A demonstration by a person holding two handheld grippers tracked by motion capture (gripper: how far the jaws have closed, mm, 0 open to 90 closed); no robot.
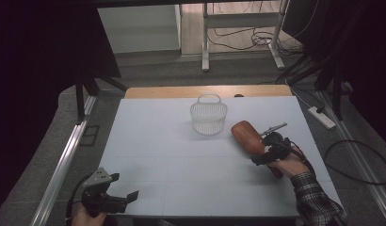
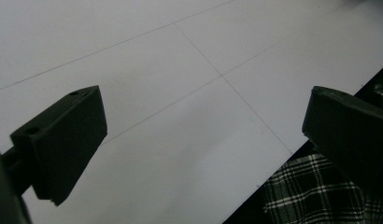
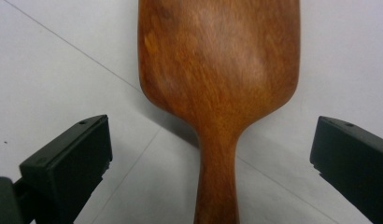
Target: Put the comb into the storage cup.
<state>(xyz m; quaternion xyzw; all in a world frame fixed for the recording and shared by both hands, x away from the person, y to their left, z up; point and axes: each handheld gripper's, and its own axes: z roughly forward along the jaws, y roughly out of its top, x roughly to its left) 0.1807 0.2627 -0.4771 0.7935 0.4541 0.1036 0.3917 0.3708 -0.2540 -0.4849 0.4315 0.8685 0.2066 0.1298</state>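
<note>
No writing, label, brand, number or sign can be read anywhere. The white counter (image 1: 181, 174) carries only thin seam lines, and the dim background is perhaps too dark to tell.

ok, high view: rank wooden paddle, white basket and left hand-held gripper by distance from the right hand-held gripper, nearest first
1. Wooden paddle: lies right at the right hand-held gripper, its handle between the open jaws.
2. White basket: farther back, toward the table's middle.
3. Left hand-held gripper: across the table, at the near left corner, jaws open.
</note>
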